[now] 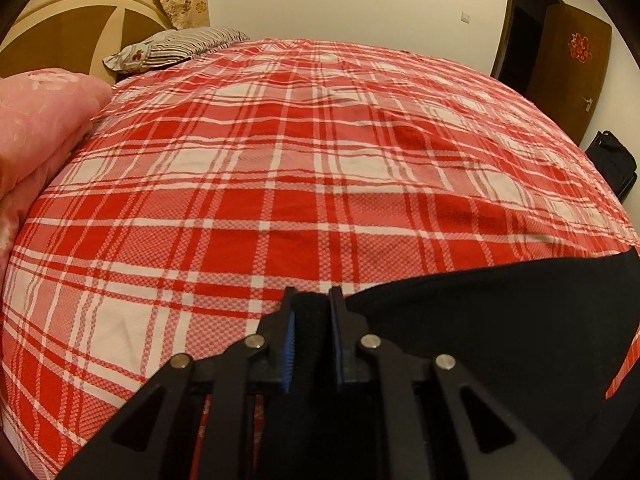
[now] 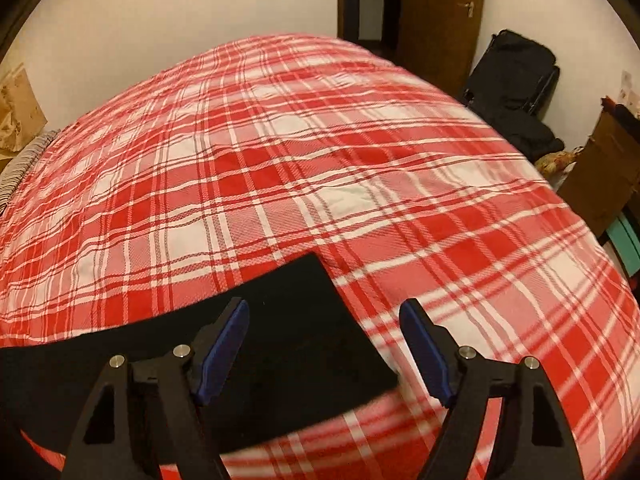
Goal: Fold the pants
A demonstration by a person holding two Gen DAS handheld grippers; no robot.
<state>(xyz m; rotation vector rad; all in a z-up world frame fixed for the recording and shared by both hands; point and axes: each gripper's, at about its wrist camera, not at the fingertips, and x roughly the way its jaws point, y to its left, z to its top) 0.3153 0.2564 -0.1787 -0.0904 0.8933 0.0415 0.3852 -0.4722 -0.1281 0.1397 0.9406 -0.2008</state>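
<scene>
Black pants pinched in left tongs; right tongs spread above.

Matt black cloth pants lie on a woven plaid cotton bedsheet

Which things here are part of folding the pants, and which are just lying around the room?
Part of the job:
black pants on the plaid bedspread
left gripper, shut on the pants
right gripper, open above the pants

Just lying about:
pink quilt
striped pillow
black bag by the wall
cardboard box
</scene>
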